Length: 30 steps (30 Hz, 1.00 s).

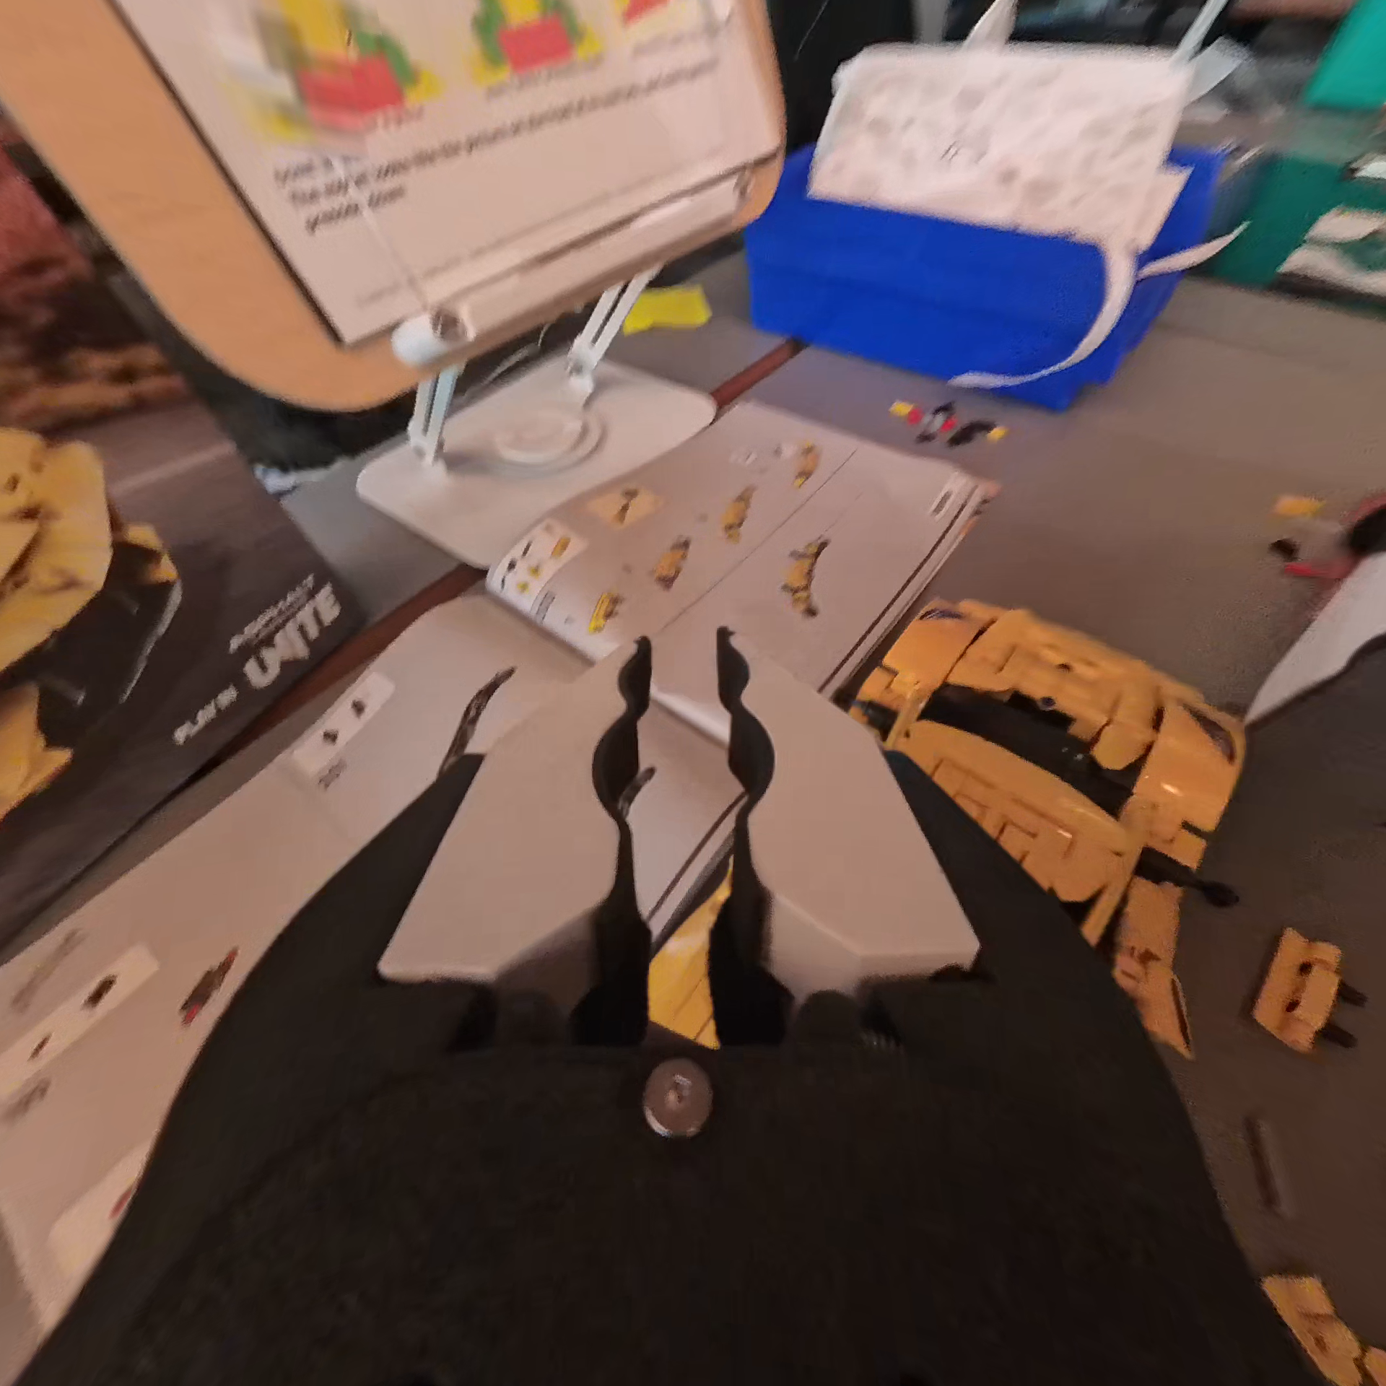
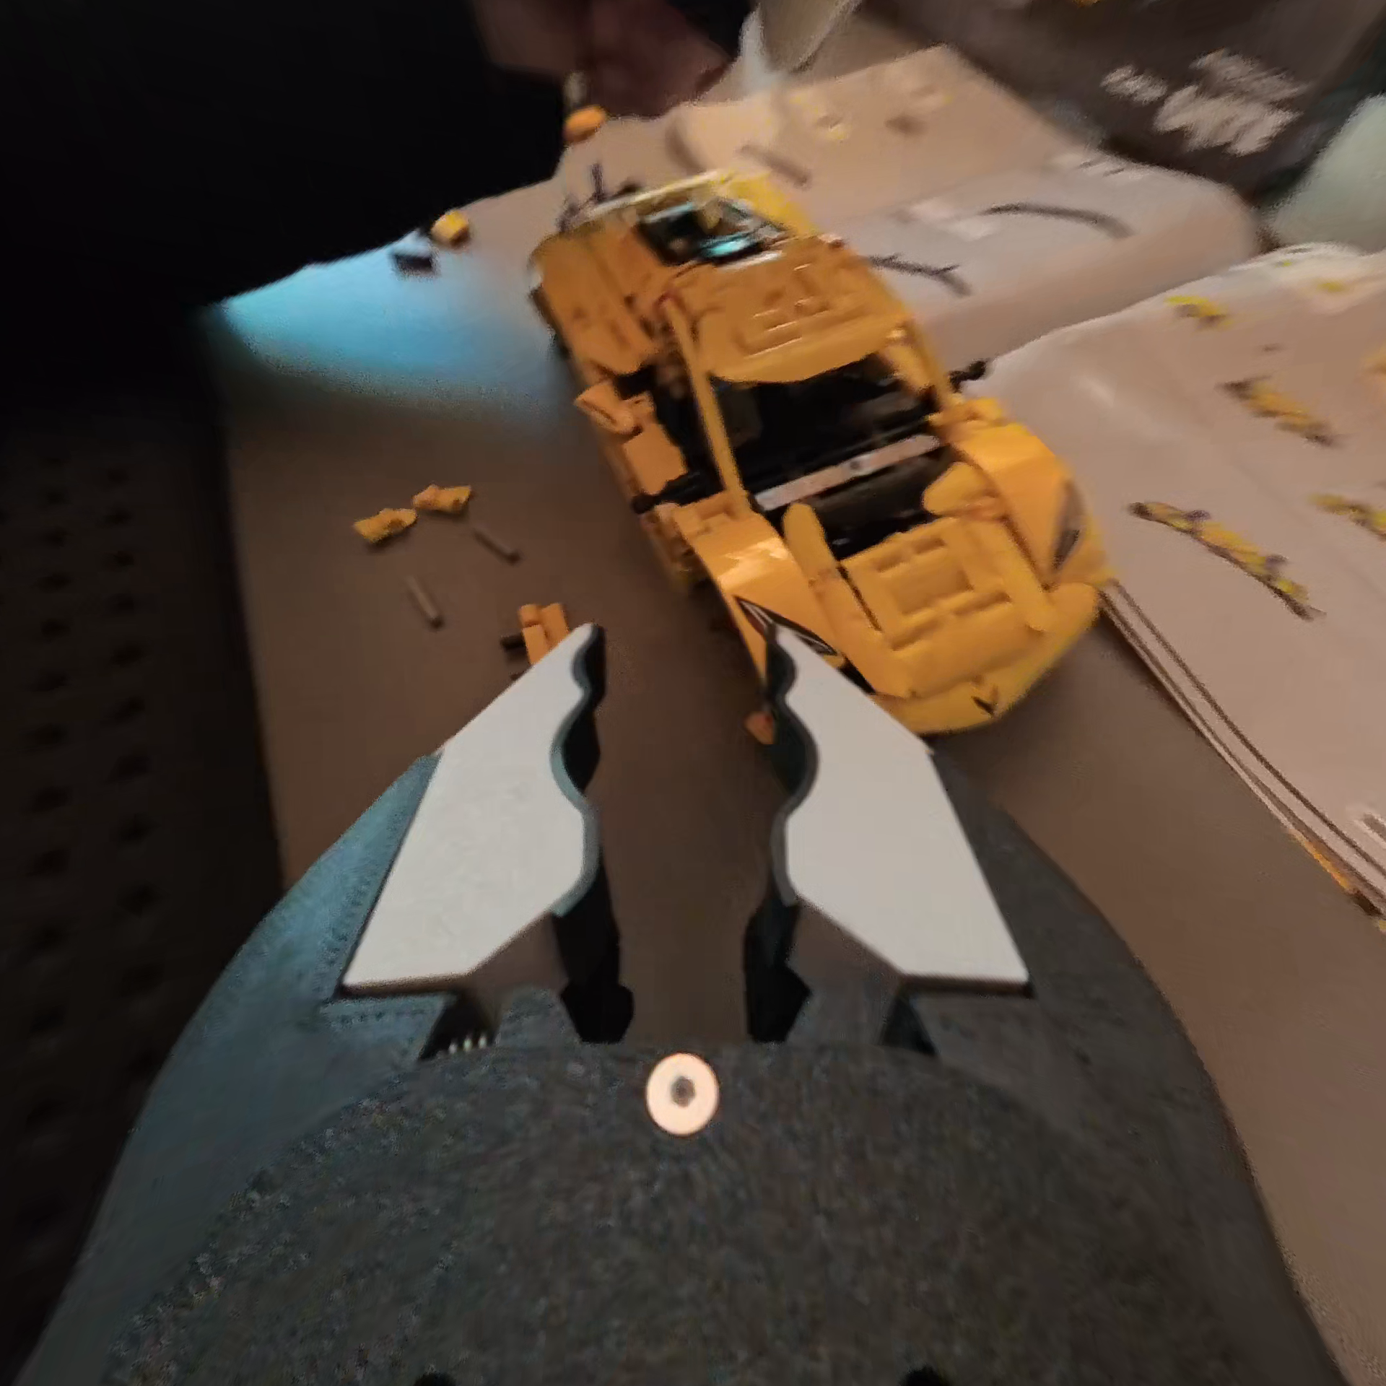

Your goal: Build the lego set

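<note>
Both tongs hang empty over the tabletop (image 2: 390, 375). Left tongs (image 1: 679, 645) are parted only a little, with nothing between the tips, hovering above an open instruction booklet (image 1: 750, 540). Right tongs (image 2: 686, 652) are spread wider, also holding nothing, low over the brown surface with their tips just short of the nose of the yellow lego car (image 2: 810, 420).

That car sits right of centre in the right wrist view, partly built, its cabin open and dark inside. In the left wrist view it lies to the right of the tongs, just beside the booklet's near edge. Loose pieces are scattered on its left: small yellow bits (image 2: 412, 510), two grey pins (image 2: 424, 600), and a yellow piece (image 2: 544, 626) just beside the left tip. Farther off stand a tilted board on a white stand (image 1: 525, 450), a blue bin (image 1: 937, 285) with white bags, and a dark set box (image 1: 187, 637) at far left.

Both views are smeared, so I judge the tongs to be moving fast. At that pace the right tongs could clip the car's nose and knock panels loose, or sweep the near yellow piece and pins away across the tabletop. Those pins are small and dull against the brown, easy to miss or pinch askew. Left tongs could catch a booklet page and drag it into the car.
</note>
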Motion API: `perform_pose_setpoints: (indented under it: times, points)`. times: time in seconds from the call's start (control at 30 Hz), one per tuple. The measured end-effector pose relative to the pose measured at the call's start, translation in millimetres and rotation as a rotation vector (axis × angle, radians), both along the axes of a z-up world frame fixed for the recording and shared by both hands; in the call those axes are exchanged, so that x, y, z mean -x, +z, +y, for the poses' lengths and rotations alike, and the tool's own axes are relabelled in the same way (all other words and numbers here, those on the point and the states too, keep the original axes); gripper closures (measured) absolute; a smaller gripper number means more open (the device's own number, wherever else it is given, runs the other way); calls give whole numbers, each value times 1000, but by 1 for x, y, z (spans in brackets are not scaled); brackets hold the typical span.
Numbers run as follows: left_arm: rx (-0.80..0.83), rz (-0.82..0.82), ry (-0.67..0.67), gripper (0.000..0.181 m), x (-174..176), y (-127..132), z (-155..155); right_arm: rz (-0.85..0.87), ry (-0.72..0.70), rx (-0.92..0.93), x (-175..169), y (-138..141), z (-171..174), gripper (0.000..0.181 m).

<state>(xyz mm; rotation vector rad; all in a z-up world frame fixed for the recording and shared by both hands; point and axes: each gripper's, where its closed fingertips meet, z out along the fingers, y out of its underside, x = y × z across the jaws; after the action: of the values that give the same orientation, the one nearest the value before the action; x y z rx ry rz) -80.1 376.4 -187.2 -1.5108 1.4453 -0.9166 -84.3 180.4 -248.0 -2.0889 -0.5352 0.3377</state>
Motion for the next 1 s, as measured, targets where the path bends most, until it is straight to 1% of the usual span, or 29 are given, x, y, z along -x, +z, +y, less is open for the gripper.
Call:
perform_pose_setpoints:
  times: [0.03,0.07,0.13,0.2,0.27,0.33,0.4,0.43,0.53,0.6,0.63,0.73,0.83,0.9,1.0]
  points:
    - [13,55,21,164,2,-6,1,15,-42,-42,-5,4,-4,129]
    - [30,95,38,164,4,-10,2,18,-82,-65,-9,5,-10,126]
    - [67,94,73,164,7,-6,5,31,-135,-93,-10,9,-26,125]
    - [140,77,76,164,8,-1,5,52,-189,-117,-11,13,-41,120]
    - [188,67,64,164,8,0,5,38,-237,-83,-16,7,-57,120]
    - [188,63,69,164,8,-2,7,-7,-286,-10,-25,-5,-74,118]
    - [179,67,57,164,6,-3,5,9,-312,36,-28,-8,-87,134]
    - [172,67,48,164,5,-4,2,23,-322,44,-29,-8,-92,138]
    - [140,72,27,164,2,-4,-4,4,-381,71,-35,-13,-101,138]
    - [122,77,12,164,1,-6,-7,-23,-443,91,-41,-17,-104,144]
    - [116,80,7,164,0,-6,-9,-30,-453,109,-41,-20,-106,146]
    - [107,74,-4,164,-1,-5,-11,-14,-425,164,-33,-25,-110,148]
    - [87,55,-21,164,-2,-2,-14,46,-351,193,-17,-23,-115,148]
    - [72,44,-29,164,-2,1,-15,12,-306,221,-10,-27,-120,148]
    - [65,44,-56,164,-3,1,-20,-69,-278,235,-9,-36,-120,148]
